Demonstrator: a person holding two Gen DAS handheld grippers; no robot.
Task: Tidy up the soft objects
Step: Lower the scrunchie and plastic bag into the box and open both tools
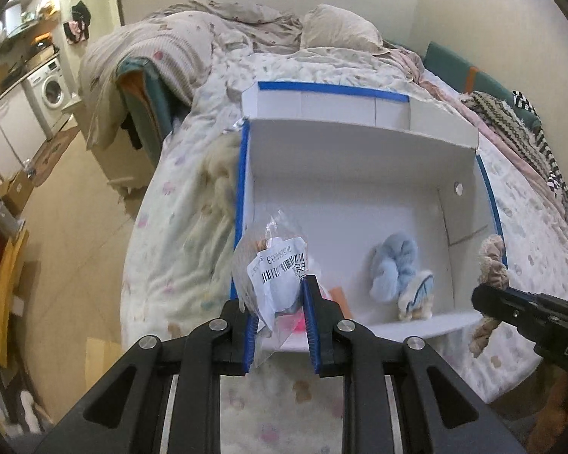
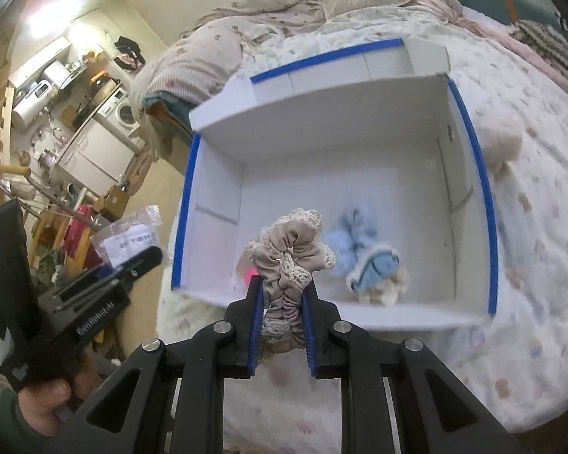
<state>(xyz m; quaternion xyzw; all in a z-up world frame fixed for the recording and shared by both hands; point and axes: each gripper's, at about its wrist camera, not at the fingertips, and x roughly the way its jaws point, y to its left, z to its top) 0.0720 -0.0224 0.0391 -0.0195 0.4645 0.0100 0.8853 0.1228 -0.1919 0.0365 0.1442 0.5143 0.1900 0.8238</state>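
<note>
Over a bed (image 1: pixel 178 227) covered with a patterned quilt, the left gripper (image 1: pixel 278 316) is pinching a clear plastic bag (image 1: pixel 274 265) with a barcode label between its fingers, while the right gripper (image 2: pixel 283 319) is pinching a beige scrunchie (image 2: pixel 291 257). Both are hanging above a white box (image 2: pixel 340 143) edged in blue tape, where a blue scrunchie (image 1: pixel 395 265) is lying on the bottom.

beige scrunchie (image 2: pixel 289 261) and labelled plastic bag (image 1: pixel 274 268) held above white box (image 2: pixel 359 174)
</note>
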